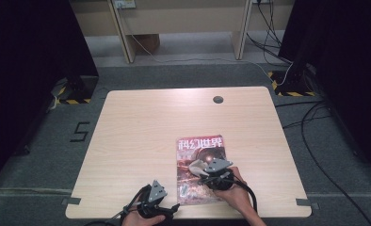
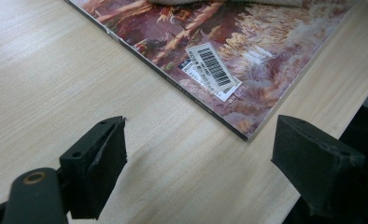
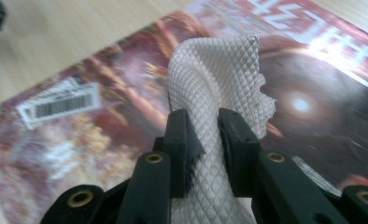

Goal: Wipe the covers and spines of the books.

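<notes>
A magazine (image 1: 198,160) with a reddish cover lies flat on the wooden table (image 1: 141,132), near the front edge. My right gripper (image 3: 205,130) is shut on a white waffle-textured cloth (image 3: 219,70) and holds it over the magazine's cover (image 3: 102,102); in the high view the cloth (image 1: 197,165) rests on the cover beside that gripper (image 1: 207,172). My left gripper (image 2: 198,154) stands open just above the table, a little short of the magazine's near corner (image 2: 229,88), with nothing between its pads. In the high view it (image 1: 174,207) sits at the front edge, left of the magazine.
A round cable hole (image 1: 218,99) lies at the table's far side. The table's front edge (image 2: 341,116) runs close past the left gripper's right jaw. Cables and striped floor tape (image 1: 292,89) are beyond the table.
</notes>
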Available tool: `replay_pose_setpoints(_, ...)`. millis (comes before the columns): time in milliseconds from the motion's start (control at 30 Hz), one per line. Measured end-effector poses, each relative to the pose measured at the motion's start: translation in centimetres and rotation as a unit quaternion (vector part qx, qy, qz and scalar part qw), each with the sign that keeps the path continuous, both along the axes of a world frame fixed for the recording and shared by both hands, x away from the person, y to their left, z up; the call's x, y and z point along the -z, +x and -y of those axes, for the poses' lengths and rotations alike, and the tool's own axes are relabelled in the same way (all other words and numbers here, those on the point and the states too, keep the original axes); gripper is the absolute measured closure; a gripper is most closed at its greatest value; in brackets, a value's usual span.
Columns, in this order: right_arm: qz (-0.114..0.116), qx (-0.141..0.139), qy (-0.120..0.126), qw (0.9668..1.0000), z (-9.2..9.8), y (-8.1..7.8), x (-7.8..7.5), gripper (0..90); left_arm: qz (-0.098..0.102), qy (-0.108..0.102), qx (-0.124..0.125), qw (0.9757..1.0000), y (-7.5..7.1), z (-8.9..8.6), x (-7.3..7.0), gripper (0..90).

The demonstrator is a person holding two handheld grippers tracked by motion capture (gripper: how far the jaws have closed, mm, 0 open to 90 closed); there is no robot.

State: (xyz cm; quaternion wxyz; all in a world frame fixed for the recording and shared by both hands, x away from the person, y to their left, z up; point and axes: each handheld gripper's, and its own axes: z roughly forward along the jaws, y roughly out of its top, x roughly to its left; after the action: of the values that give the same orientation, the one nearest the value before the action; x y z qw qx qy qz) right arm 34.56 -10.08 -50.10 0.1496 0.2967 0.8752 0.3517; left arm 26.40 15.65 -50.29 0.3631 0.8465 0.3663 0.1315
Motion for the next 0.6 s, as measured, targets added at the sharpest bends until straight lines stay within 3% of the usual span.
replay_pose_setpoints(400, 0.009, 0.074, -0.013, 0.9971, 4.6, 1.1, -0.2, 74.2, -0.001, 0.0, -0.001, 1.0, 0.1, 0.0, 0.0, 17.4)
replay_pose_setpoints(600, 0.01, 0.085, -0.014, 0.9963, 5.3, 0.9, -0.2, 73.9, -0.002, 0.0, 0.0, 1.0, 0.1, 0.0, 0.0, 17.4)
